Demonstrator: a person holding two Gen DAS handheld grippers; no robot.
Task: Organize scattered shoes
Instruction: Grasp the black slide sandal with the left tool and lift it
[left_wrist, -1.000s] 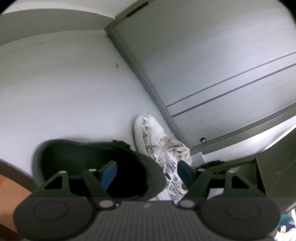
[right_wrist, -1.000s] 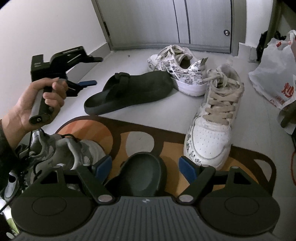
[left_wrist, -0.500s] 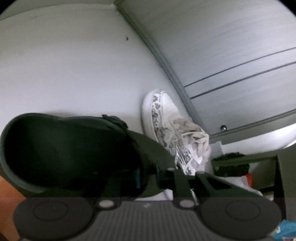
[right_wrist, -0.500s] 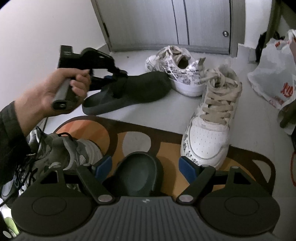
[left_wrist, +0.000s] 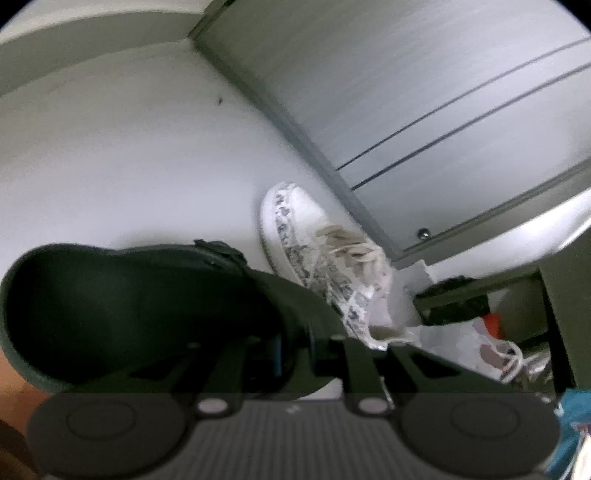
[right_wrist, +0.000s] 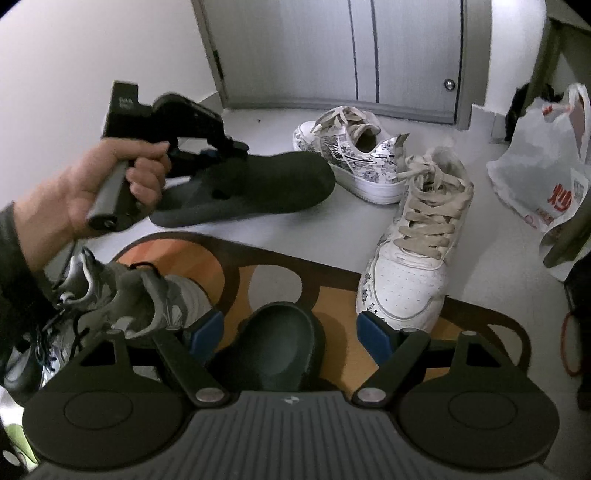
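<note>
The left gripper (right_wrist: 225, 147) is clamped narrow on the side wall of a dark green clog (right_wrist: 251, 188), which lies on the pale floor (right_wrist: 277, 236) just beyond the far edge of the orange mat (right_wrist: 332, 295). The right gripper (right_wrist: 290, 328) stands wide, unclosed, over a second dark green clog (right_wrist: 280, 347) on the mat's near edge. Two white patterned sneakers (right_wrist: 410, 243) sit by the mat's far right corner, and a grey sneaker (right_wrist: 147, 295) at its left edge
</note>
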